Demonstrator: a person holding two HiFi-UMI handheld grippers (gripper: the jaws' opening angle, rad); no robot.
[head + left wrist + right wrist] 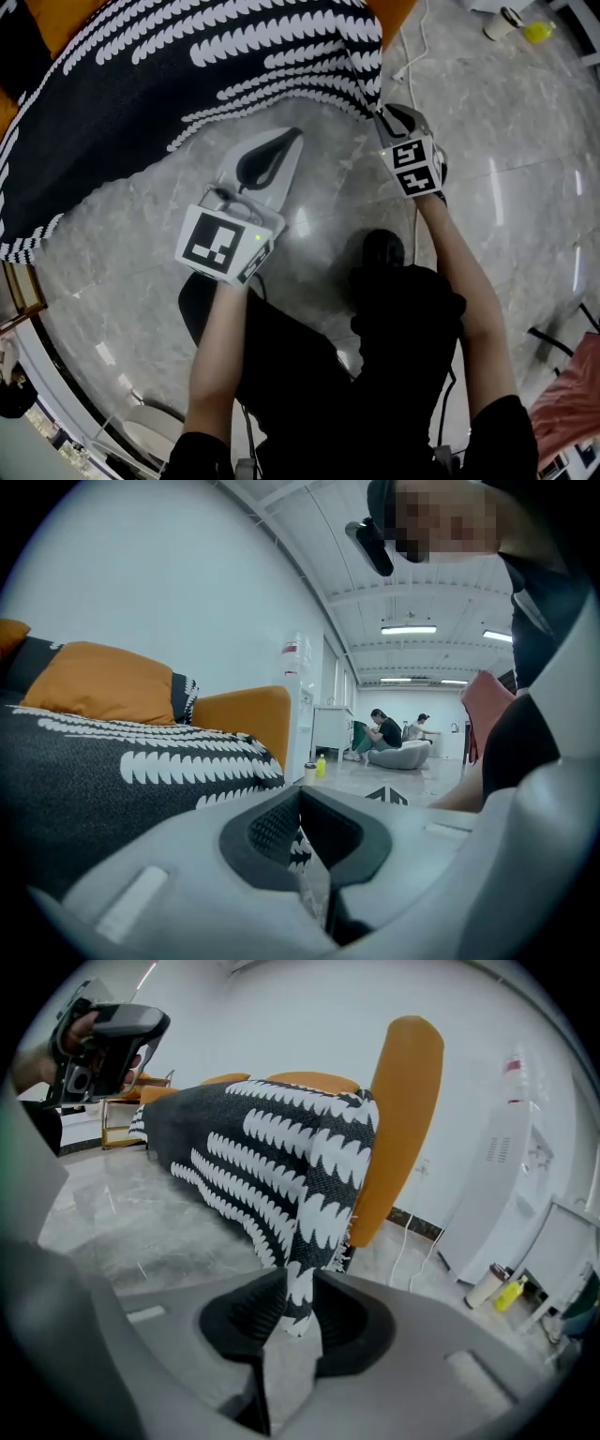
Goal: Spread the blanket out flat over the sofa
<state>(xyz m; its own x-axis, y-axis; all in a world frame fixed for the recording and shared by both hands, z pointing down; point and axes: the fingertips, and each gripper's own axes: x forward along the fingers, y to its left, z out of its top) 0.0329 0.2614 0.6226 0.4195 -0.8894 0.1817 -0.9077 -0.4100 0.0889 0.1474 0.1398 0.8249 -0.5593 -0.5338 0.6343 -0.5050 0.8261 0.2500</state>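
Note:
The black blanket with white leaf rows [187, 84] lies draped over the orange sofa [392, 17], its lower edge hanging toward the marble floor. My right gripper [389, 117] is at the blanket's right front corner. In the right gripper view that corner [298, 1302] hangs loose between the parted jaws of the right gripper [295, 1321], beside the sofa's orange arm [403, 1119]. My left gripper [281, 145] hovers open over the floor in front of the blanket, holding nothing. From the left gripper [305, 841] I see the blanket [94, 771] and an orange cushion [103, 682].
A white cable [417, 47] runs along the floor right of the sofa. A yellow bottle [511, 1293] and a cup [487, 1286] stand by a white cabinet [506, 1176]. A wooden side table [19, 291] stands at the left. Two people [384, 733] sit far off.

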